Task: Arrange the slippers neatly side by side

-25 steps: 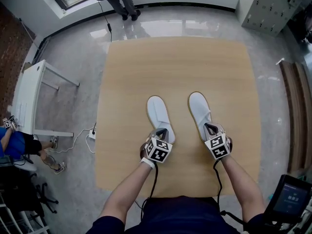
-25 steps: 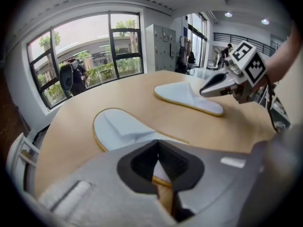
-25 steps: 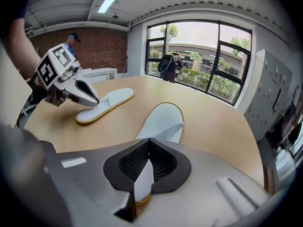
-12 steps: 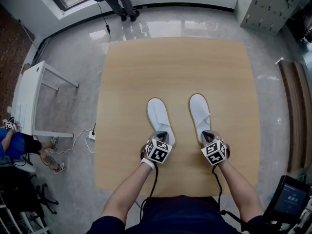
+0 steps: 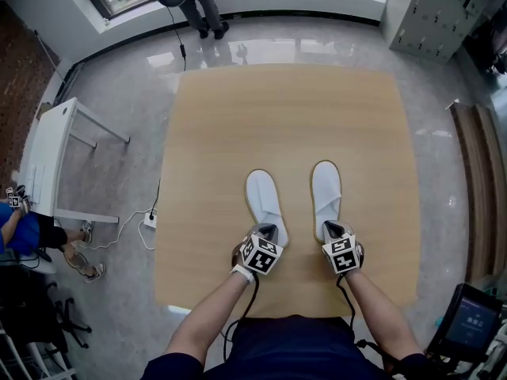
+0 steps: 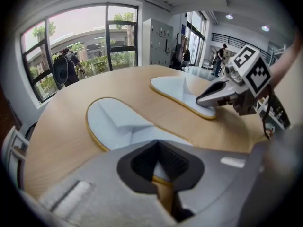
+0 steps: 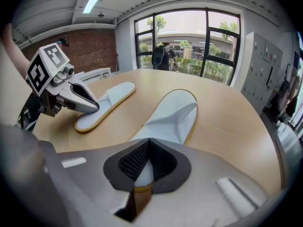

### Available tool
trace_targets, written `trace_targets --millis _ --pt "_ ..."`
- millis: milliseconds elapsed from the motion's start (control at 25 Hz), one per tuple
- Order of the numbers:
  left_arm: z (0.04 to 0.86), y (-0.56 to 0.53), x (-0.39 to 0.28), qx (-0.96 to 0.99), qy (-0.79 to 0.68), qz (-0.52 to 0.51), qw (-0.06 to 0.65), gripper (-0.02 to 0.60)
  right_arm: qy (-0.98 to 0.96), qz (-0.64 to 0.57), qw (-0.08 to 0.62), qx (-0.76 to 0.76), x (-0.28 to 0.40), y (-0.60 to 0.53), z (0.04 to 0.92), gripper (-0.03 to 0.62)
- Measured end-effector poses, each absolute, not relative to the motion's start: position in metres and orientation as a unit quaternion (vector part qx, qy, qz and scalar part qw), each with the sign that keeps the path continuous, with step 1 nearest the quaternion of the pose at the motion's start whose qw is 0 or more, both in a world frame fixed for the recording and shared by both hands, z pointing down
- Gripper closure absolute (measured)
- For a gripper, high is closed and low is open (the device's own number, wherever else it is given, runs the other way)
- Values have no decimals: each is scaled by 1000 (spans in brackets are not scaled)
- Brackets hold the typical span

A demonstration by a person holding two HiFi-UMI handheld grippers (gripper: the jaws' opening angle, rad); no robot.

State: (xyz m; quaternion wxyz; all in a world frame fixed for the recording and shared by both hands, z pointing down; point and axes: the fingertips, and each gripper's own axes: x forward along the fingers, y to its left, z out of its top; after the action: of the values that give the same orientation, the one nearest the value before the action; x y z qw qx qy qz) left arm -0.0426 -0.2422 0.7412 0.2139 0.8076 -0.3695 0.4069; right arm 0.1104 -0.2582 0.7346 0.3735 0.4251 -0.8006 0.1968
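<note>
Two white slippers with tan-edged soles lie toes-away on the wooden table (image 5: 238,125). They are roughly parallel with a gap between them. My left gripper (image 5: 265,233) is shut on the heel of the left slipper (image 5: 264,199). My right gripper (image 5: 330,230) is shut on the heel of the right slipper (image 5: 325,191). In the left gripper view the left slipper (image 6: 118,122) runs out from my closed jaws, with the right slipper (image 6: 182,91) and right gripper (image 6: 213,96) beyond. The right gripper view mirrors this: right slipper (image 7: 173,115) in the jaws, left slipper (image 7: 106,98) and left gripper (image 7: 90,105) beside it.
The table's near edge (image 5: 261,311) is just behind the grippers. A white desk (image 5: 47,157) stands on the floor at left, with a cable (image 5: 135,224) near it. A person (image 5: 202,6) stands by the far window. Grey lockers (image 5: 444,10) are at the back right.
Both slippers have been pulled toward me by their heels. The right slipper has swung from a leftward slant to straight, now about parallel with the left one.
</note>
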Motion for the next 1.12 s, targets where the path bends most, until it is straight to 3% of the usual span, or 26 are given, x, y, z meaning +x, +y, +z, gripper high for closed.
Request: trace_targets --millis 1120 --pt "734 -126 -11 832 -303 420 199 577 -767 308 335 452 80 -152 738 583"
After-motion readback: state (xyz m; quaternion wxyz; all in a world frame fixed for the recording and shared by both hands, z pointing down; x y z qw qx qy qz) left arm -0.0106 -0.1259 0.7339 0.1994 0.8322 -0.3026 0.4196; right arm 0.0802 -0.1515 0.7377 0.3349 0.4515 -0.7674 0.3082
